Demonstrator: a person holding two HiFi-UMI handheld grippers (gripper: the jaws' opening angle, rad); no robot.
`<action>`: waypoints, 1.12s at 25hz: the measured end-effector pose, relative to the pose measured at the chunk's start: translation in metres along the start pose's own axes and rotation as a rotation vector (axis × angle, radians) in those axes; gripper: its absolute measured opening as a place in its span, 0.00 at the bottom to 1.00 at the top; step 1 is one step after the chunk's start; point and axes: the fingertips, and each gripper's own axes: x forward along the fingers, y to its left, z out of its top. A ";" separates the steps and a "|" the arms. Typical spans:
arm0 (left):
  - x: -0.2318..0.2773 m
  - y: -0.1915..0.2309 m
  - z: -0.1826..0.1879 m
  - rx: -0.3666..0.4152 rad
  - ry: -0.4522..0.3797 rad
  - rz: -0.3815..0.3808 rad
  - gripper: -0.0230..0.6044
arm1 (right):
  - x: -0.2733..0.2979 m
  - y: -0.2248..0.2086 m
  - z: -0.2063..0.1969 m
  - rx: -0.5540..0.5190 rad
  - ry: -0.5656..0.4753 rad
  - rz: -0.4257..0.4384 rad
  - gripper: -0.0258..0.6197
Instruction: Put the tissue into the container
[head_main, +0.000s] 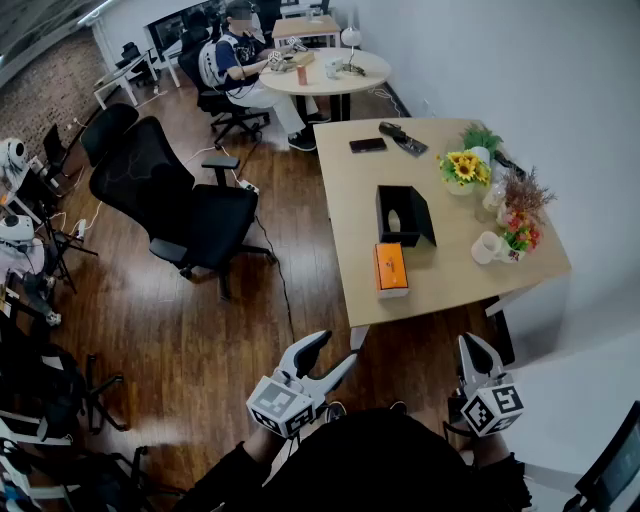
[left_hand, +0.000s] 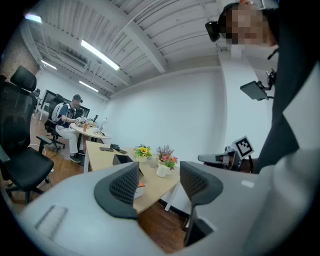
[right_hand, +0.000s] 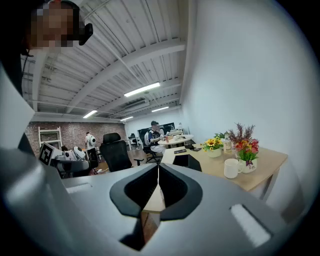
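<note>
Nearest the camera, the left gripper (head_main: 328, 356) and the right gripper (head_main: 471, 347) were held low at the person's dark-clothed waist, well short of the black container (head_main: 415, 212), apparently because the reach had not yet begun. The left gripper's jaws were spread fairly wide with nothing between them, probably readied for a grasp. The right gripper's jaws were pressed together on nothing, so it was likely meant as the idle one. The orange tissue pack (head_main: 391, 268) was lying flat on the table (head_main: 445, 285) just on the near side of the container, its short end turned towards the grippers, which would suit a pick from that end. A pale oval opening was seen on the container's upper face, so loading from above was judged likely. The mug (head_main: 489, 247) stood right of the container, clear of that path.
</note>
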 end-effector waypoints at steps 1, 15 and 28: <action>0.005 0.013 0.003 0.011 -0.003 0.000 0.42 | 0.011 0.000 0.005 -0.013 -0.011 0.005 0.05; 0.108 0.102 -0.012 -0.023 0.138 0.047 0.48 | 0.119 -0.054 0.003 -0.077 -0.002 0.026 0.11; 0.248 0.173 -0.053 -0.337 0.330 0.194 0.55 | 0.278 -0.117 -0.057 0.103 0.303 0.331 0.25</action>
